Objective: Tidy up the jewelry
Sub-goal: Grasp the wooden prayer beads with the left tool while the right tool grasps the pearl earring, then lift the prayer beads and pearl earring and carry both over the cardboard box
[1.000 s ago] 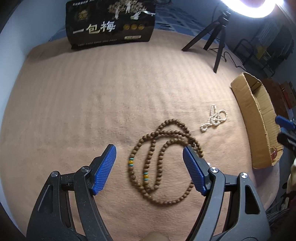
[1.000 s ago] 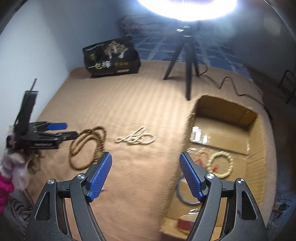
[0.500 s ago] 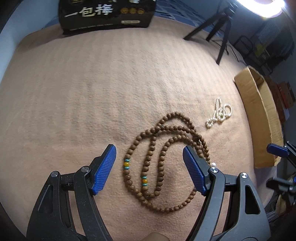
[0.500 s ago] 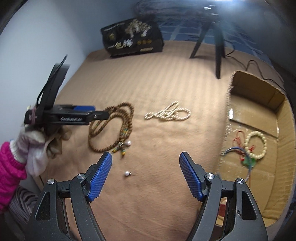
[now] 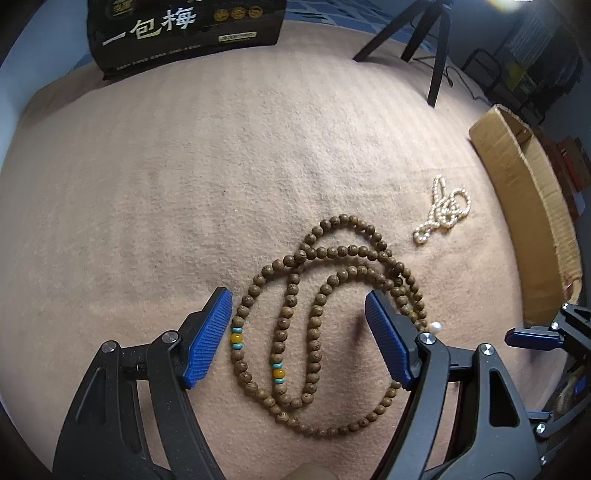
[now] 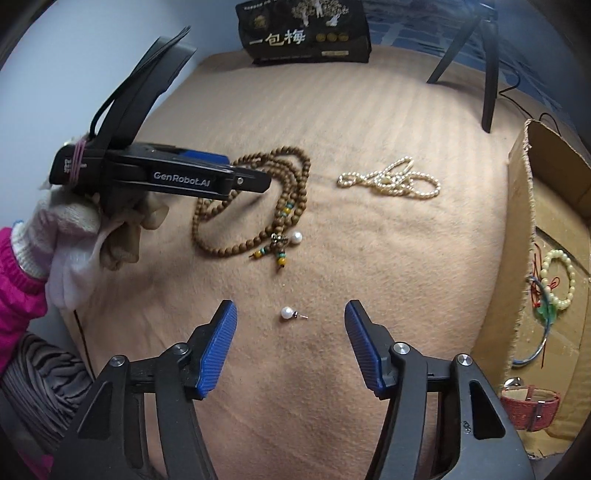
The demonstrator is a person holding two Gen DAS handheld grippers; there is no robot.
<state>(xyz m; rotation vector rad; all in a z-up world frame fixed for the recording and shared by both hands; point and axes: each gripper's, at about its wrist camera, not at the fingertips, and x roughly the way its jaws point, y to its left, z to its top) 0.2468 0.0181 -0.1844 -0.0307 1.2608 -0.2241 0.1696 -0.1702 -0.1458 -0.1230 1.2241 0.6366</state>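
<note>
A brown wooden bead necklace [image 5: 317,314] with yellow and teal beads lies coiled on the tan cloth; it also shows in the right wrist view [image 6: 284,192]. My left gripper [image 5: 297,332] is open, low over it, with loops of beads between its jaws. A white pearl necklace [image 5: 443,210] lies to the right, also in the right wrist view [image 6: 391,179]. A pearl earring [image 6: 290,314] lies just ahead of my open, empty right gripper [image 6: 290,347]. Another pearl earring [image 6: 297,237] rests by the wooden beads.
An open cardboard box [image 6: 535,229] at the right holds a cream bead bracelet [image 6: 557,278], a blue bangle and a red watch strap [image 6: 530,410]. A black package [image 5: 184,33] and a tripod [image 5: 424,40] stand at the far edge.
My left gripper has moved forward and lower over the wooden beads. My right gripper has swung left from the box and come down towards the loose pearl earring.
</note>
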